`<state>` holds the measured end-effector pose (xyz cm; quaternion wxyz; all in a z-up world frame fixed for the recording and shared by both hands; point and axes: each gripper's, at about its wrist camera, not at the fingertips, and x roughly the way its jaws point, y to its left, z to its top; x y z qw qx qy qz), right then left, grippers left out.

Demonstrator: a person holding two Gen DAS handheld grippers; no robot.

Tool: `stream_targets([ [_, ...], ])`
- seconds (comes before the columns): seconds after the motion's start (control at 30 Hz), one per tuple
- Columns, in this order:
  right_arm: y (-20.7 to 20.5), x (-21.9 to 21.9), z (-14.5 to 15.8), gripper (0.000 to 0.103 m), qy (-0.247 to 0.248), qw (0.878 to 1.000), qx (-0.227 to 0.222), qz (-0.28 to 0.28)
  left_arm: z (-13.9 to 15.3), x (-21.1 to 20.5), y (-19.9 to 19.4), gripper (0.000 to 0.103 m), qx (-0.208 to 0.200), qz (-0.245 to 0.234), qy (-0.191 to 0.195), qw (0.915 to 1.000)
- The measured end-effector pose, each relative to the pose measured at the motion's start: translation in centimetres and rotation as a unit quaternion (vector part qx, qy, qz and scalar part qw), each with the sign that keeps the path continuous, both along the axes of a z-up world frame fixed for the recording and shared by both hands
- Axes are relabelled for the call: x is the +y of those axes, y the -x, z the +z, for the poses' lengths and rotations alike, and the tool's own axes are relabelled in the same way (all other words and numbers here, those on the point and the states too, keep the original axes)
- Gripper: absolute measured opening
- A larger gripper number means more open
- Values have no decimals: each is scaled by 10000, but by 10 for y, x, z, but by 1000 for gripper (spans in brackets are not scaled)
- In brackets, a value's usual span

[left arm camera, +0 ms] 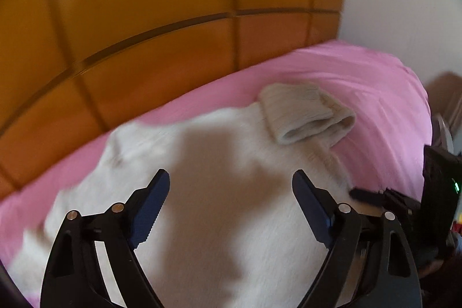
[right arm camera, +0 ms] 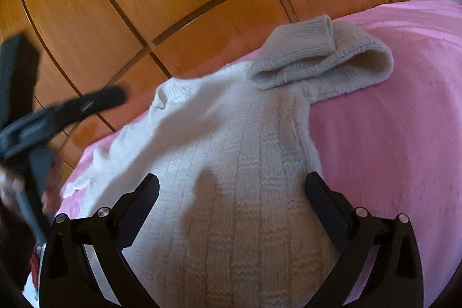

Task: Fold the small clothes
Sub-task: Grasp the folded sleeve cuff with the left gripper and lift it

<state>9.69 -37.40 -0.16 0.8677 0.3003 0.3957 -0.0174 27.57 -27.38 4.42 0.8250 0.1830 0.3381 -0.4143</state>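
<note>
Currently positioned above the sweater [right arm camera: 231, 178], both sets of tongs: left tongs [left arm camera: 231, 184] spread wide, nothing between the fingers; right tongs [right arm camera: 231, 189] likewise spread wide and empty. Sweater spread flat on the bed [right arm camera: 404, 120], over a pink sheet, with one sleeve [right arm camera: 317, 57] already turned back across the shoulder area.

Likely faults from this position:
- Pinching a single knit layer instead of the full edge; cause: loose, stretchy weave. Probable result: a dragged, skewed fold.
- Snagging a loop on a finger tip; cause: open, raised stitches.
- Catching the sheet along with the garment; cause: soft, yielding bedding beneath.
- Collision between the two tools; cause: close working spacing, each visible at the edge of the other's view.
- Unrolling of the folded sleeve if the body gets tugged.

Material notes: cream wool-like knit, banded ribbed texture, thick and limp. Cuff ribbed, tubular. Sheet smooth, finely dimpled. Wooden panels [right arm camera: 173, 5] behind, glossy, hard.
</note>
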Motion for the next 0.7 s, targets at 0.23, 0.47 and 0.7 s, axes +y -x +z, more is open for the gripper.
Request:
stream_targets([
  [0.23, 3, -3, -1, 101, -106, 9999, -74, 5, -28, -86, -14, 83, -29, -760, -625, 9951],
  [0.47, 4, -2, -2, 101, -127, 9999, -98, 2, -51, -135, -20, 67, -177, -923, -963, 9909],
  [0.7, 6, -4, -4, 101, -120, 9999, -82, 12, -51, -121, -46, 13, 469, -390, -371, 9975],
])
